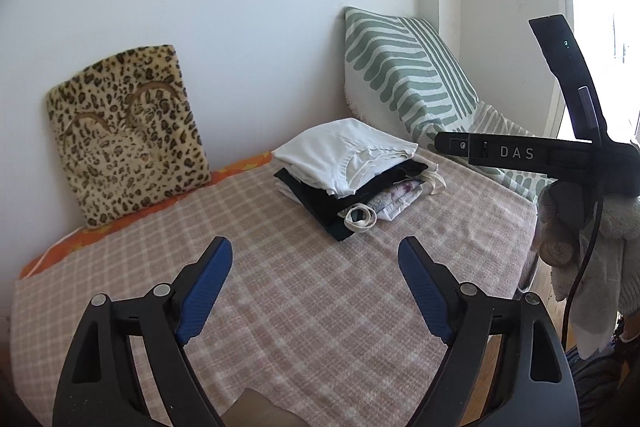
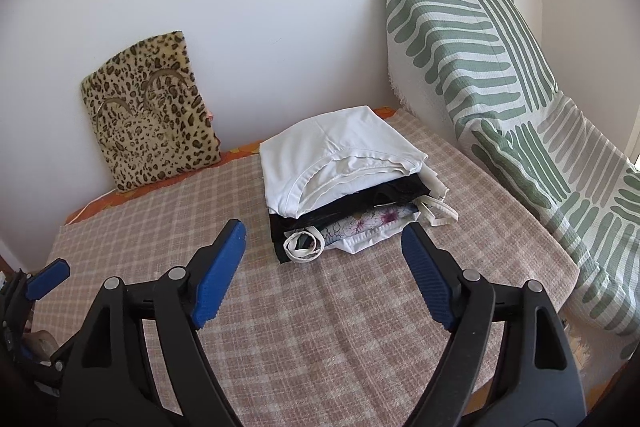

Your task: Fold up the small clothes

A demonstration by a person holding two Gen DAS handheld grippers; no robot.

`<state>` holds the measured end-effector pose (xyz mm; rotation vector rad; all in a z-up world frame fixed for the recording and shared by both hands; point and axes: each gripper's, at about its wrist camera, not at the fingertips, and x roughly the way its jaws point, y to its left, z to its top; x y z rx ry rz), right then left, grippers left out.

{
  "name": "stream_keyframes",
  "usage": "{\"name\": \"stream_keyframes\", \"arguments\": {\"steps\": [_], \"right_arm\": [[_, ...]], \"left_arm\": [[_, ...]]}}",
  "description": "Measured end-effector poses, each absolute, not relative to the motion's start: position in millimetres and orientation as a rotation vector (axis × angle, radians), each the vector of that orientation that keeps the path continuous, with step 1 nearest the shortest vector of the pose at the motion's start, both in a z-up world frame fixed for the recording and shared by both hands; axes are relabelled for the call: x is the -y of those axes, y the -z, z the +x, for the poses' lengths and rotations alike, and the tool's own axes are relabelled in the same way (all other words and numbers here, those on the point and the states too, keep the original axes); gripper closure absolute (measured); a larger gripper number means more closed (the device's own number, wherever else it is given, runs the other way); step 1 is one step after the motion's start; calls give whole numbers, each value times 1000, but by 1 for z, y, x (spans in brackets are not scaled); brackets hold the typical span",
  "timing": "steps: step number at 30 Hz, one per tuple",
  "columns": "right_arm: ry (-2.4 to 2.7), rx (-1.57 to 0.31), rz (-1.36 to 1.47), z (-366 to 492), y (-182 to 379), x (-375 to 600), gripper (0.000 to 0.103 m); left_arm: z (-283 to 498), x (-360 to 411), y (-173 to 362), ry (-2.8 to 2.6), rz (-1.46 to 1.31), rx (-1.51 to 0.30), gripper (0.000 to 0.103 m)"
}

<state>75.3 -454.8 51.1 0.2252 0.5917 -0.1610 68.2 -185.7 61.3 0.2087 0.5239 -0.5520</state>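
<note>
1. The left tool [image 1: 316,251] hovers low over the checked blanket [image 1: 280,307] with its blue pads spread wide apart and nothing between them.
2. The right tool [image 2: 324,239] is likewise splayed and empty, aimed straight at the stack of folded clothes [image 2: 344,179]. It sits nearer the stack than the left one does, probably so it can reach in first if anything needs straightening.
3. The stack lies on the bed toward the far side, near the wall and just beside the green striped cushion [image 2: 472,59]. This spot leaves the near stretch of blanket free as working space.
4. A white garment [image 2: 340,151] tops the pile, over a black garment [image 2: 344,207], and a floral piece [image 2: 372,221] sits lower down. A loose white strap [image 2: 304,247] curls out at the front edge.
5. No unfolded garment shows on the blanket in either view, so the folding looks largely done. More pieces may lie outside the frame.
6. A leopard-print cushion [image 1: 128,131] leans upright against the wall, well apart from the stack and out of the way.
</note>
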Motion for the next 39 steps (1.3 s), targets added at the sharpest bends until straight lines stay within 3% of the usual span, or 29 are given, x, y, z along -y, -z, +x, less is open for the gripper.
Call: {"name": "stream_keyframes", "arguments": {"steps": [2,4,10,19,39], "right_arm": [[153,-598,227,72,-45,445,20],[146,-601,238,69,-39,438,20],[185,-572,207,61,-25,418,19],[203,-556,160,58,1,396,3],[212,-544,142,58,7,401,2]], "left_arm": [[64,180,-61,552,224,-513,4],[61,169,-60,542,209,-503,2],[71,136,-50,487,142,-553,1],[81,125,-32,452,131,-606,1],[82,142,-19,449,150,-632,1]]}}
